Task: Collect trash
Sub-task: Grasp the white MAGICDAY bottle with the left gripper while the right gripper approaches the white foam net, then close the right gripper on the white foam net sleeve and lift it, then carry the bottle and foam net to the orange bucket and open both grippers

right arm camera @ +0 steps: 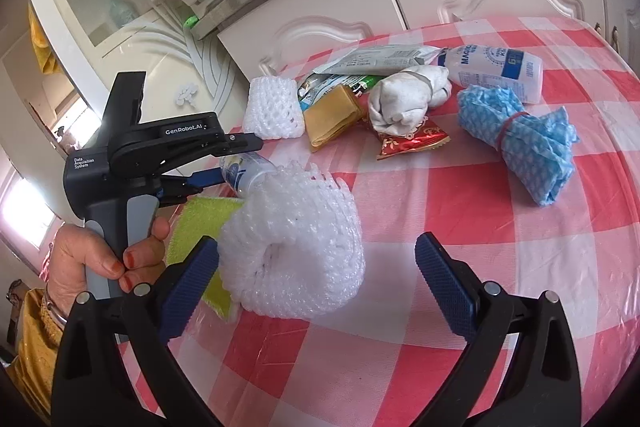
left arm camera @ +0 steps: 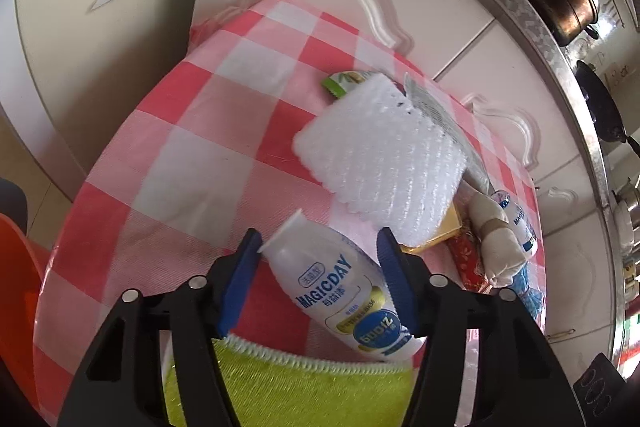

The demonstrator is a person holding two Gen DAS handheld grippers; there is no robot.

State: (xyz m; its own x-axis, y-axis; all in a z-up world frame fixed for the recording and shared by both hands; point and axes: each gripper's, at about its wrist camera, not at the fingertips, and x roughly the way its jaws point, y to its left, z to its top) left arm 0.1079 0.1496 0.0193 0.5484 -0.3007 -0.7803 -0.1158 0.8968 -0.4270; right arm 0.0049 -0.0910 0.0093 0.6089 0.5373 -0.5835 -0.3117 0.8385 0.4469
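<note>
We see the left hand-held gripper [left arm camera: 320,279] with its blue pads pressed on a white bottle [left arm camera: 344,291], one pad [left arm camera: 240,279] at the neck and the other along the body. The bottle lies tilted on the checked counter [left arm camera: 192,155], its base over a green cloth [left arm camera: 292,387]. From the right wrist view, a hand [right arm camera: 108,259] holds this gripper's handle.

The right hand-held gripper [right arm camera: 316,287] is spread wide, pinching nothing. A white foam net [right arm camera: 296,247] lies between its pads, touching or nearly touching the left pad and apart from the right one.

Farther back on the counter lie a second foam net [right arm camera: 272,111], a yellow pad [right arm camera: 332,117], a white cloth roll [right arm camera: 408,95], a red wrapper [right arm camera: 412,143], a blue cloth bundle [right arm camera: 520,143], a second bottle [right arm camera: 496,71] and a grey packet [right arm camera: 380,61].
</note>
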